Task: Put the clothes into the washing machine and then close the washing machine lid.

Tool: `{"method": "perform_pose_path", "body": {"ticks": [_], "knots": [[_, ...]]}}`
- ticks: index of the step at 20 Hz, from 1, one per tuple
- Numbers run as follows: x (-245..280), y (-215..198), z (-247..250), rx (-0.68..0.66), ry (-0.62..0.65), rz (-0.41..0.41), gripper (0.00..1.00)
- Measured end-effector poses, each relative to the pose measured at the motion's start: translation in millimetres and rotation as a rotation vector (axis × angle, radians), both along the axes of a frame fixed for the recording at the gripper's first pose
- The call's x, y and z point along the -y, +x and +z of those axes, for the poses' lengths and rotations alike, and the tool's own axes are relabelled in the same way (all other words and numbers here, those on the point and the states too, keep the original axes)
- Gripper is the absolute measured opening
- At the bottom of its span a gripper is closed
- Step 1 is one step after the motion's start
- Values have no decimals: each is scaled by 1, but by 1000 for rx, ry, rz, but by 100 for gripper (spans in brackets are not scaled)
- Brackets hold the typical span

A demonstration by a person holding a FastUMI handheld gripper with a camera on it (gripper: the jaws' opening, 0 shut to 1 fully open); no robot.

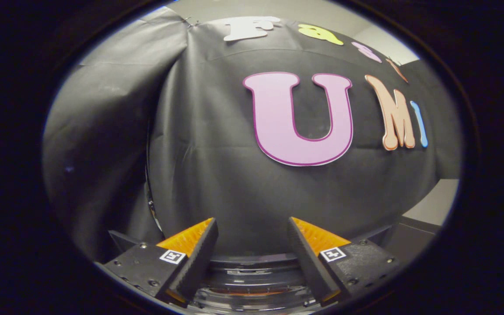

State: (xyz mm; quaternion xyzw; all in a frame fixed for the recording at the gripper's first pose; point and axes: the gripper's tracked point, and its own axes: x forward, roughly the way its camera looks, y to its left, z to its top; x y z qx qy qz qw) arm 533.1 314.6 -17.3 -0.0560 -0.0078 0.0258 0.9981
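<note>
My gripper [252, 221] is open, with a wide gap and nothing between its orange-and-black fingers [190, 245]. Low between the fingers, just ahead of them, lies a round dark part of the washing machine [252, 280], with glossy, see-through rings and an orange glint below. A thin curved edge [149, 197] with shiny spots rises to the left of the left finger. I cannot tell whether it is the raised lid. Beyond the fingers hangs the black cloth wall.
To the right of the right finger, a dark boxy edge [409, 238] sits in front of a pale grey surface [433, 203]. The cloth wall [103, 153] folds round on the left and stands close ahead.
</note>
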Motion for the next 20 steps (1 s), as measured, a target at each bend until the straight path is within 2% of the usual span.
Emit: {"method": "perform_pose_path", "body": {"ticks": [5,20], "knots": [[7,-17,2,6,4,3,95],[11,-92,3,152,17,36,96]]}}
